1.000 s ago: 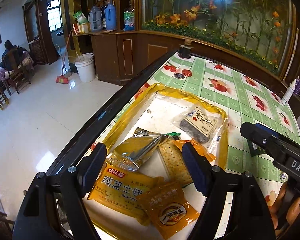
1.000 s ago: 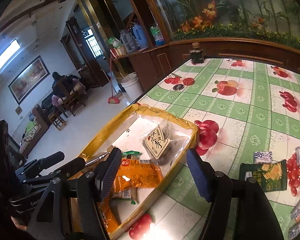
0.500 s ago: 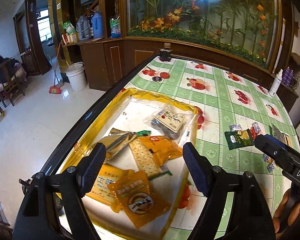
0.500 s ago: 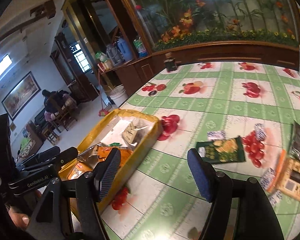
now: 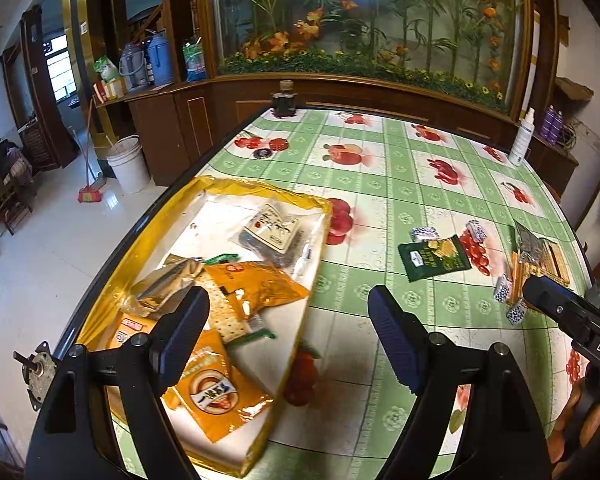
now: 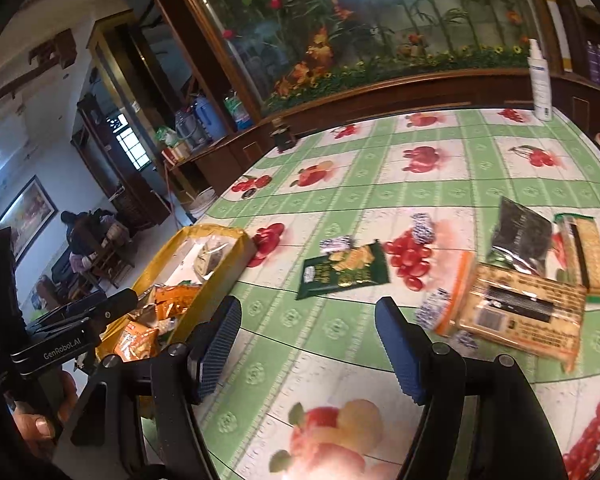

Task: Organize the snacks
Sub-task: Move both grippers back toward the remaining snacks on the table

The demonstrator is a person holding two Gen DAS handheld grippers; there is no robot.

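While both grippers hang above the desk [image 5: 380, 168] with its green fruit-print cloth, neither holds anything. The left gripper [image 5: 288, 336] has its fingers [image 5: 180, 332] spread wide, one over the yellow tray [image 5: 148, 236] and the other over bare cloth just beside the tray's long side. The right gripper [image 6: 308, 344] likewise has its fingers [image 6: 400, 354] spread apart, empty, over the cloth between the tray [image 6: 236, 256] and the loose snacks.

Inside the tray lie several packets: an orange pouch [image 5: 216, 396] at the near end, a cracker pack [image 5: 226, 316] partly under an orange wrapper [image 5: 260, 284], a gold foil pack [image 5: 164, 284] toward the tray's outer rim, and a clear bag with a white label [image 5: 274, 230] at the far end.

Outside the tray, well apart from it, a dark green chip bag [image 6: 344, 272] lies flat on the cloth, with two small blue-and-white wrapped sweets [image 6: 422, 228] just beyond it. Farther from the tray sits a cluster: a tan biscuit pack [image 6: 516, 312] nearest the right gripper, a black foil bag [image 6: 520, 236] behind it, and a long cracker sleeve [image 6: 588, 256] alongside. More of the small wrapped sweets [image 6: 432, 308] lie against the biscuit pack's near edge.

At the desk's far side, well away from the tray, a white spray bottle [image 6: 540, 80] stands upright, and a small dark jar [image 5: 284, 100] sits at the far corner.
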